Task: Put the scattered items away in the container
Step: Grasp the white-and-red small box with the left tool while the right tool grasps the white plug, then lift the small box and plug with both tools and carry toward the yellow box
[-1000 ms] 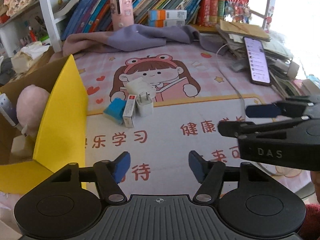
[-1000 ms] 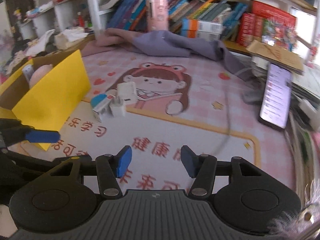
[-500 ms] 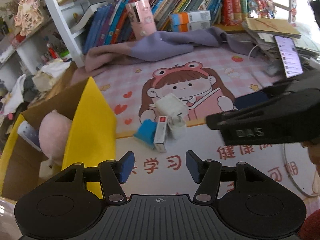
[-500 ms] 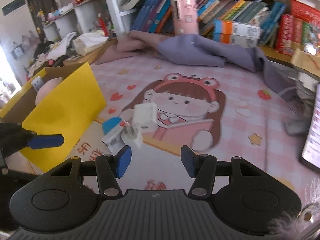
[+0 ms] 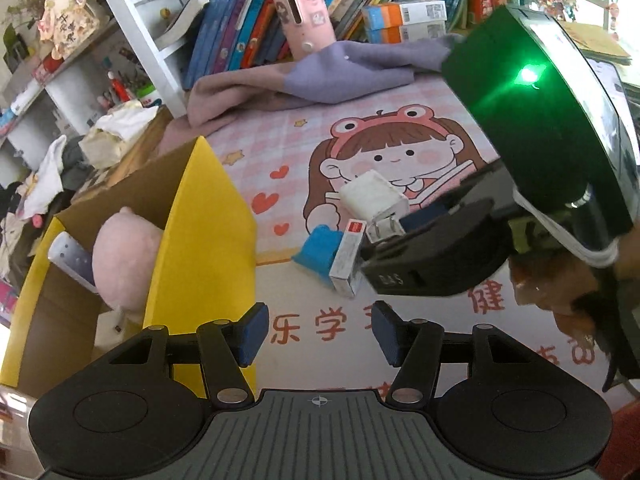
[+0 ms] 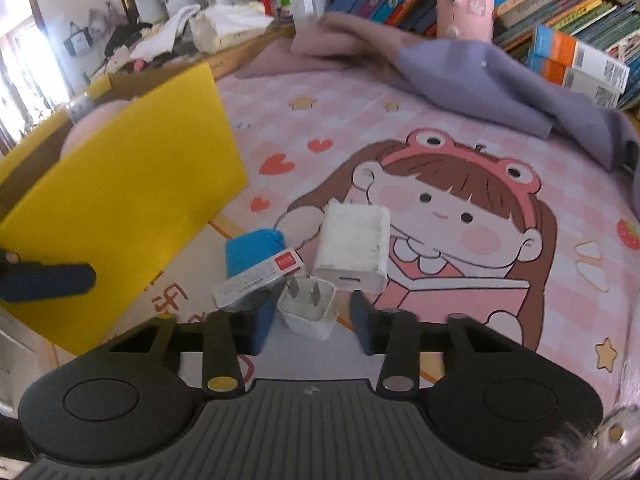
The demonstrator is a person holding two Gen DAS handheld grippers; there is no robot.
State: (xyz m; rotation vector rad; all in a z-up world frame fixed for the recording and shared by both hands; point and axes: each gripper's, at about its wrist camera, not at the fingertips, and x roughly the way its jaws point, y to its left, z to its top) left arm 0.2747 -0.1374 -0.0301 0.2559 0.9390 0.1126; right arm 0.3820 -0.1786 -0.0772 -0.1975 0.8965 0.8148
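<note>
The right hand-held gripper [image 6: 312,326] is hanging spread around a small white plug adapter [image 6: 307,312] on the worktop's cartoon mat [image 6: 460,168], beside a larger white charger [image 6: 354,250]. The left hand-held gripper [image 5: 318,334] is hovering spread beside the yellow cardboard box [image 5: 208,240].

small plug [image 6: 307,312]: white cube charger, two metal prongs up, tilted, on the desk between my right tool's open pads
big charger [image 6: 354,250]: white block, scuffed, lying flat, port facing me, touching small plug's far side
slim box [image 6: 258,279]: white with red end, lying tilted, resting on blue item, just left of small plug
blue item [image 6: 252,248]: blue lump, touching slim box
container [image 5: 208,240]: cardboard box, yellow flaps up, left of the cluster
pink plush [image 5: 124,256]: inside container
grey remote [image 5: 74,262]: inside container, leaning beside plush
</note>
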